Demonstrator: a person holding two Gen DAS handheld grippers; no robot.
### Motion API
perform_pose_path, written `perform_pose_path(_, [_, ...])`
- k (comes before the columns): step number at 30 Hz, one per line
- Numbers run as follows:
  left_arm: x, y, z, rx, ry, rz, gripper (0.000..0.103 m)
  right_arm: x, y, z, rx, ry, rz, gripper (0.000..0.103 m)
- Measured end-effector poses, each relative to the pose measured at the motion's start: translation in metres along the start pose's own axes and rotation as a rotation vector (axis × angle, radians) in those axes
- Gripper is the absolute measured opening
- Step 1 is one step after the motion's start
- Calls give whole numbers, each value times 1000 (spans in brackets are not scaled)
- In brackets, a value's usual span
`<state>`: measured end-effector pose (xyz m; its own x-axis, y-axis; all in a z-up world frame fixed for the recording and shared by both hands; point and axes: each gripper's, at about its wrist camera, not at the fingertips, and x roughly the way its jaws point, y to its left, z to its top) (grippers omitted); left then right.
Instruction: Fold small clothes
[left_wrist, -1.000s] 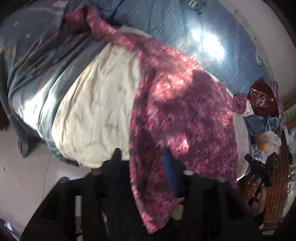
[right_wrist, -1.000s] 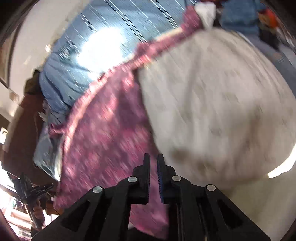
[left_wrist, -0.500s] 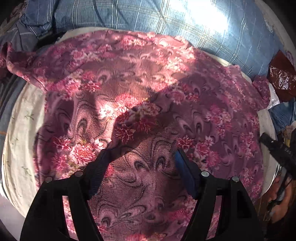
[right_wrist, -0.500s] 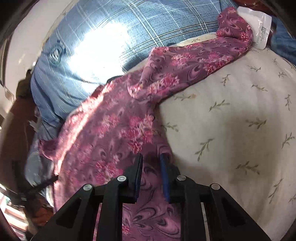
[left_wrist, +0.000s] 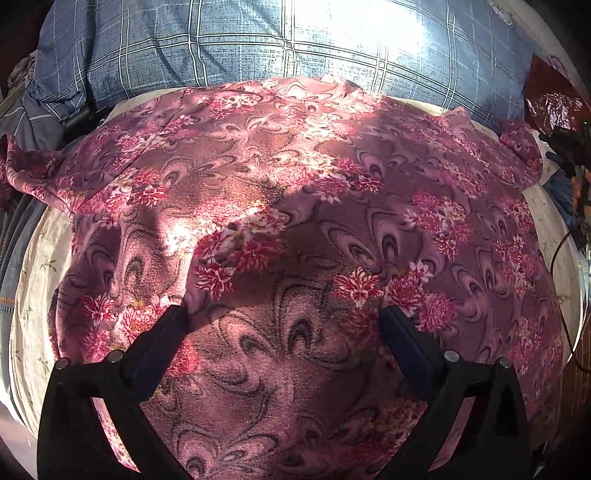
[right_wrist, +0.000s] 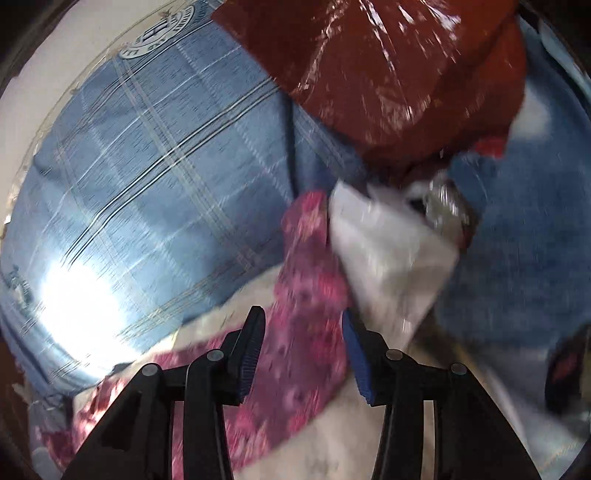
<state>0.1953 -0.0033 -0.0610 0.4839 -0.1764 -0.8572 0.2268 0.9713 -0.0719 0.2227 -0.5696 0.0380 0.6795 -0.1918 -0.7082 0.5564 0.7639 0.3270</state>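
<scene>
A purple garment with pink flowers (left_wrist: 303, 206) lies spread over a cream flowered sheet (left_wrist: 33, 266) on the bed. My left gripper (left_wrist: 284, 317) hovers over its near fold, jaws opening wide, the cloth lying loose beneath and not pinched. In the blurred right wrist view, a narrow end of the same purple garment (right_wrist: 306, 280) runs up between the fingers of my right gripper (right_wrist: 303, 325). Its jaws are opening and the pads stand apart from the cloth.
A blue plaid pillow (left_wrist: 295, 40) lies behind the garment. A dark red plastic bag (right_wrist: 399, 62), a white packet (right_wrist: 388, 251) and blue denim clothes (right_wrist: 517, 258) sit at the garment's far end. A person's hand with a tool (left_wrist: 576, 177) shows at the right edge.
The left gripper laid the garment flat over the sheet and opened off it. The right gripper let go of the cloth's edge, swung toward the sleeve end by the red bag, and opened.
</scene>
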Motion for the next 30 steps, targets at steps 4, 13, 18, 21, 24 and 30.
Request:
perform_pose_path(4, [1, -2, -1, 10, -1, 5, 103, 42, -1, 13, 2, 69, -60, 42])
perform_pose_path(13, [1, 0, 2, 14, 14, -7, 103, 8, 44, -1, -157, -60, 25, 9])
perform_pose_path(18, [2, -1, 5, 5, 23, 0, 103, -35, 84, -35, -230, -38, 151, 9])
perform_pose_path(21, [1, 3, 7, -20, 30, -23, 103, -40, 114, -60, -237, 3, 214, 9])
perform_pose_path(24, [-3, 11, 10, -50, 44, -75, 103, -44, 146, -89, -225, 50, 281, 9])
perform_pose_path(30, [-18, 29, 8, -90, 47, -140, 103, -42, 222, -141, -271, 138, 377, 9])
